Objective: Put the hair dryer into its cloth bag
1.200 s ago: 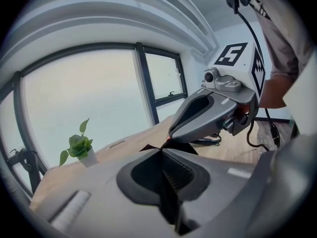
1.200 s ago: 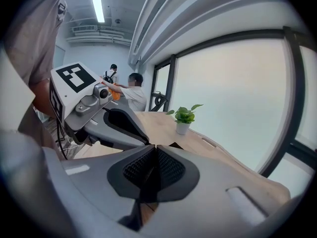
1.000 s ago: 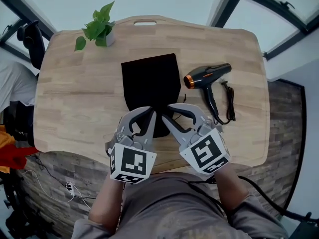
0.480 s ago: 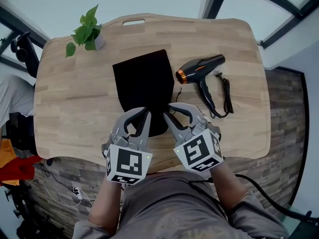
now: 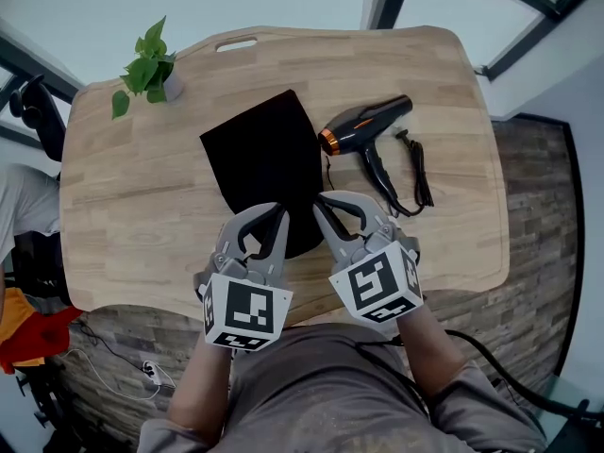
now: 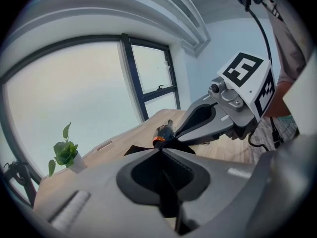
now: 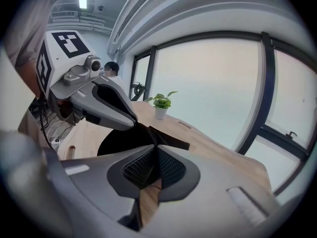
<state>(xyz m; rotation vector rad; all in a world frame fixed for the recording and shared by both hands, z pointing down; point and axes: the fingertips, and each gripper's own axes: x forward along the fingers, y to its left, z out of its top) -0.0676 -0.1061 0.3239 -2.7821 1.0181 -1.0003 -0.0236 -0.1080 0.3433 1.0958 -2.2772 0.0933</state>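
The black cloth bag lies flat on the wooden table, its rounded end nearest me. To its right lies the black hair dryer with an orange ring at the nozzle, and its cord trails toward me. My left gripper and right gripper are both shut, side by side over the bag's near end. In the left gripper view the closed tips point at the dryer. Beyond the right gripper's closed tips lies the bag. I see no cloth between either pair of jaws.
A small potted plant stands at the table's far left corner. A cut-out handle slot sits in the far edge. The near table edge runs just under the grippers' cubes. A chair stands off the table's left side.
Both grippers stay shut in the same pose over the bag's near end. Only the head view has shifted, so the bag, dryer and plant sit further left in the picture.
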